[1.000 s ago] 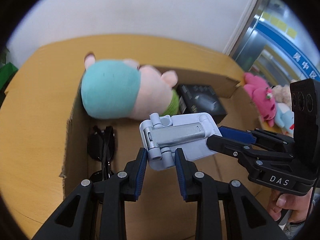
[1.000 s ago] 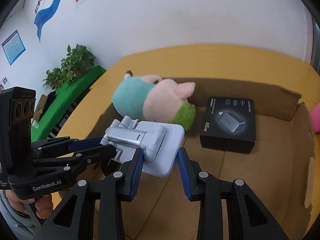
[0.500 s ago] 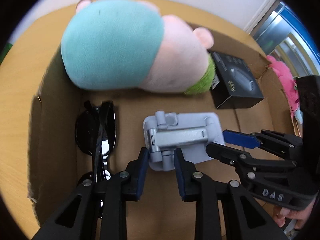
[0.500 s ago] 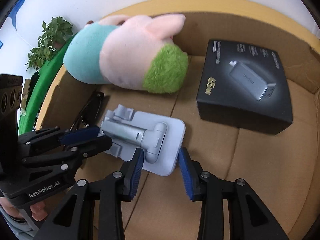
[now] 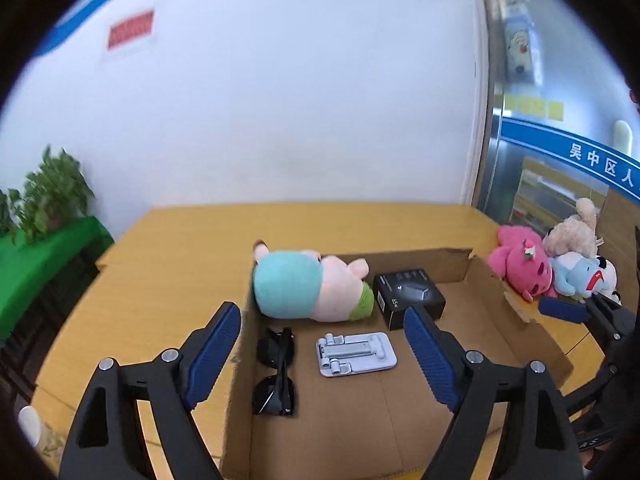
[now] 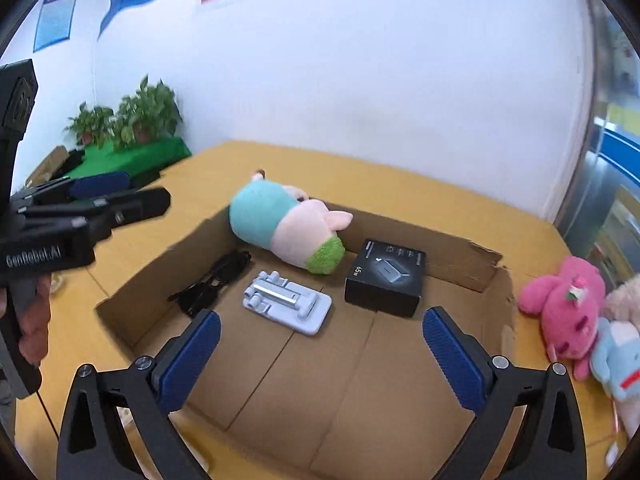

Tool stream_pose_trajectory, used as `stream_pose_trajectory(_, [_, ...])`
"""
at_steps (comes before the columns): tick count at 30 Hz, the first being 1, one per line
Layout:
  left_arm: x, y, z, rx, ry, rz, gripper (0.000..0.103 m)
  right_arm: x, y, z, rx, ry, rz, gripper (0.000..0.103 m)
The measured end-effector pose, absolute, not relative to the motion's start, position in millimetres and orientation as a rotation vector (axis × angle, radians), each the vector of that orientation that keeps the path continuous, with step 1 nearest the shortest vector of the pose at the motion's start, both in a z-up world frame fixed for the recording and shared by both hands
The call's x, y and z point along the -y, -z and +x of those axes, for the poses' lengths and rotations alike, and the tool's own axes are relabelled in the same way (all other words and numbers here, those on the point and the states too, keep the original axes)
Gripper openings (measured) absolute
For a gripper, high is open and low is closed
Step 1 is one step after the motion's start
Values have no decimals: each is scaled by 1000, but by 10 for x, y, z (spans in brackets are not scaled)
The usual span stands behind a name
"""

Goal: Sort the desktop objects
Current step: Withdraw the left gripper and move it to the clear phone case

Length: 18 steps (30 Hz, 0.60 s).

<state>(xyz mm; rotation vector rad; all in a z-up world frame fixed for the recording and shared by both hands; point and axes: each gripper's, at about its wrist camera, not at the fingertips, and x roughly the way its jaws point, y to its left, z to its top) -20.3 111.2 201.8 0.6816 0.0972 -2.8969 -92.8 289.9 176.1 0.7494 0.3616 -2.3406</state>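
Note:
A grey folding phone stand [image 5: 355, 354] lies flat on the floor of an open cardboard box [image 5: 516, 320]; it also shows in the right wrist view [image 6: 288, 302]. Beside it lie black sunglasses [image 5: 276, 372], a teal-and-pink plush pig [image 5: 308, 292] and a black charger box [image 5: 408, 298]. My left gripper [image 5: 324, 354] is open and empty, raised above the box's near side. My right gripper [image 6: 320, 358] is open and empty, above the box's [image 6: 484, 276] front edge.
A pink plush [image 6: 568, 308], a beige plush [image 5: 572, 232] and a blue-white plush [image 6: 620, 354] lie on the yellow table [image 5: 168, 248] right of the box. A green-covered stand with potted plants [image 6: 128, 120] stands at the left by the white wall.
Both grippers have let go of the phone stand, opened wide and pulled back up and away. The stand now lies on the box floor.

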Motion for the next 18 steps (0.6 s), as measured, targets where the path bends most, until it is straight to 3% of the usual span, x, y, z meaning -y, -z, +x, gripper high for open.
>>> stream_pose_trajectory(12, [-1770,-1698,245,-20,2927,703,84,-3553,-1736,-114,-321,2518,657,103])
stream_pose_trajectory(18, [-1751,-1530,383,6,2888,770,84,-3704,-1615,74,-244,2478,695,103])
